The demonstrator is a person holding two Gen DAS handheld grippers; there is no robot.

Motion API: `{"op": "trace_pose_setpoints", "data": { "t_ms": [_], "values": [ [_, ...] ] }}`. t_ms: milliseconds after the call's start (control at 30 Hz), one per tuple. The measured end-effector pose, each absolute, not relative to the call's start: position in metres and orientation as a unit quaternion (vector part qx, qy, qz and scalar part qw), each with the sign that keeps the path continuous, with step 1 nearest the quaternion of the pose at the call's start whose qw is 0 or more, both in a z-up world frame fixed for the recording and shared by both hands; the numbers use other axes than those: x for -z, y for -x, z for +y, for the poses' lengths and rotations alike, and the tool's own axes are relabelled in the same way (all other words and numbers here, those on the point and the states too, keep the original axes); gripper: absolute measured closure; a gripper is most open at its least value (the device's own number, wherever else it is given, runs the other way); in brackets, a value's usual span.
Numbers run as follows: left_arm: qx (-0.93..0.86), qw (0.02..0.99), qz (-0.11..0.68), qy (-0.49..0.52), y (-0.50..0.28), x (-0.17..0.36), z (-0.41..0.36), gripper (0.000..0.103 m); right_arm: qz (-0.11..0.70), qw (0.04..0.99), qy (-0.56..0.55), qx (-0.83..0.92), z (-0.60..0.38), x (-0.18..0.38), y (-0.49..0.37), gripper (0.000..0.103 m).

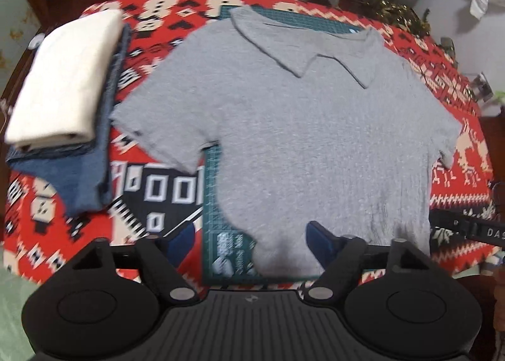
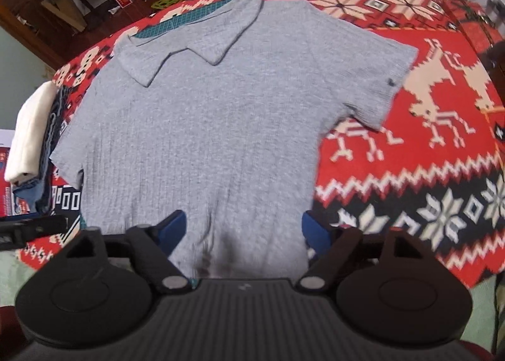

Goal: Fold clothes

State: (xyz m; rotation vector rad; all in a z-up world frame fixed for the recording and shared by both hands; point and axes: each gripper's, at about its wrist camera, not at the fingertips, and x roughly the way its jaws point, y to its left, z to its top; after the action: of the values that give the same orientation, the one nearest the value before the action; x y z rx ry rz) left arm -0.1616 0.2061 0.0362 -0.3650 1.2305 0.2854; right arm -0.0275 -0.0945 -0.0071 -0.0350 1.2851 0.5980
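At the worktop's left edge a folded cream garment [image 1: 63, 76] sits squared on top of folded denim [image 1: 75, 181], out of the way, which looks like the finished pile. In the middle the grey polo shirt [image 1: 300, 140] lies flat and face up on a green cutting mat [image 1: 221, 247], collar toward the far edge, both sleeves spread, hem at the near edge: laid open so a fold can begin. Over the hem's left part the left tongs [image 1: 249, 242] hang with blades apart, clamping nothing. The right tongs [image 2: 243, 230] hover likewise over the hem's right part, apart and empty. The red patterned cloth [image 2: 410, 155] covers the worktop out to the right edge.
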Motion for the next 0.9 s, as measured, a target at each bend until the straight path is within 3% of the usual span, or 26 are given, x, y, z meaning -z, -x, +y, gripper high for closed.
{"op": "trace_pose_setpoints", "data": {
  "t_ms": [67, 133, 233, 300, 567, 633, 700, 900],
  "values": [
    [-0.136, 0.789, 0.569, 0.188, 0.171, -0.039, 0.216, 0.042, 0.593, 0.758, 0.011, -0.272, -0.102, 0.006, 0.025, 0.035],
    [-0.142, 0.786, 0.565, 0.207, 0.179, -0.035, 0.225, 0.049, 0.6, 0.754, 0.008, -0.267, -0.107, 0.012, 0.023, 0.054],
    [-0.15, 0.773, 0.567, 0.243, 0.184, -0.015, 0.238, 0.063, 0.614, 0.747, 0.008, -0.254, -0.113, 0.027, 0.021, 0.072],
    [-0.155, 0.761, 0.572, 0.264, 0.185, 0.001, 0.244, 0.066, 0.625, 0.742, 0.014, -0.244, -0.114, 0.037, 0.021, 0.079],
    [-0.158, 0.729, 0.599, 0.292, 0.175, 0.037, 0.255, 0.067, 0.669, 0.714, 0.052, -0.199, -0.101, 0.074, 0.017, 0.08],
    [-0.157, 0.725, 0.6, 0.3, 0.175, 0.04, 0.257, 0.067, 0.665, 0.717, 0.055, -0.203, -0.099, 0.073, 0.018, 0.093],
    [-0.156, 0.721, 0.601, 0.307, 0.175, 0.043, 0.26, 0.067, 0.666, 0.713, 0.065, -0.208, -0.098, 0.074, 0.02, 0.098],
    [-0.152, 0.725, 0.593, 0.316, 0.175, 0.041, 0.26, 0.067, 0.662, 0.734, 0.079, -0.13, -0.112, 0.068, 0.015, 0.1]
  ]
}}
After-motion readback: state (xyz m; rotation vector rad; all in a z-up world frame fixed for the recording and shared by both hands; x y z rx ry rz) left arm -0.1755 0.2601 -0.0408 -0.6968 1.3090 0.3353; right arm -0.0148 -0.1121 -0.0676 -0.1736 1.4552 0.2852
